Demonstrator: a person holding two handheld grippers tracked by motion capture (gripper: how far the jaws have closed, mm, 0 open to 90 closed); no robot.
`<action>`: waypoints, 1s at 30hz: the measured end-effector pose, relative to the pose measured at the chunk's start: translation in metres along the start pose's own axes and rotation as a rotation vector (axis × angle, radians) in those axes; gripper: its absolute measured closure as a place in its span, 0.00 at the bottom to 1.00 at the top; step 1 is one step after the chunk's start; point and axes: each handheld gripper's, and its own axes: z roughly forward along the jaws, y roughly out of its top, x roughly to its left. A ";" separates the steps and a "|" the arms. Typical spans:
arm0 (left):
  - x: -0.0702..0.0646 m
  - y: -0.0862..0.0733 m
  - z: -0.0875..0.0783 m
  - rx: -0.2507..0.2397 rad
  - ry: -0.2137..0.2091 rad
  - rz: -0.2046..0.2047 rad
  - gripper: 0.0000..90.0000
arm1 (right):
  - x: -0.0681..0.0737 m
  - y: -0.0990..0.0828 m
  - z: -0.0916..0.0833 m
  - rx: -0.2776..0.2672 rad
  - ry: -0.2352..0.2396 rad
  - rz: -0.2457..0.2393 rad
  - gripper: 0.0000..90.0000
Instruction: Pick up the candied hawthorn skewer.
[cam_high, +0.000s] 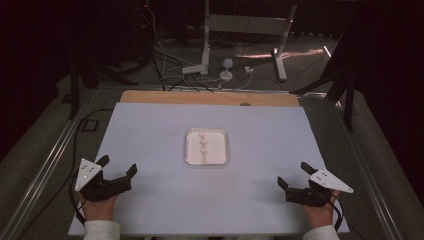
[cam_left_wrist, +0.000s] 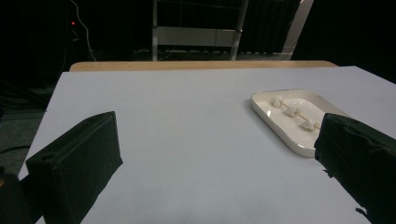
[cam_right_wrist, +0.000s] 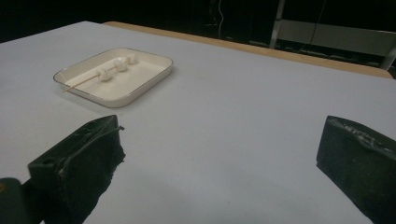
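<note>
I have the left gripper (cam_high: 118, 166) resting low at seven o'clock on the table (cam_high: 150, 135), jaws spread wide, holding nothing; the right gripper (cam_high: 294, 173) mirrors it at five o'clock, equally wide and empty; at centre sits the white tray (cam_high: 189, 148), holding a skewer (cam_high: 203, 147) threaded with three white pieces.

The desk (cam_high: 165, 200) has a pale, matte top sheet, with a strip of bare wood (cam_high: 210, 98) showing along its far edge. Near the middle lies a shallow white tray (cam_high: 191, 150) with rounded corners, its long side running away from the person. Around the tray the pale sheet lies bare.
</note>
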 end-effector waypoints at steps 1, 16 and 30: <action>0.000 0.001 0.000 -0.002 0.001 0.001 0.01 | -0.001 0.000 -0.001 -0.005 -0.002 0.009 0.00; -0.005 0.015 0.004 0.004 -0.021 0.029 0.01 | -0.006 -0.001 0.000 0.003 -0.014 0.029 0.00; -0.022 0.033 0.022 0.002 -0.056 0.067 0.01 | -0.006 -0.001 0.000 0.007 -0.017 0.030 0.00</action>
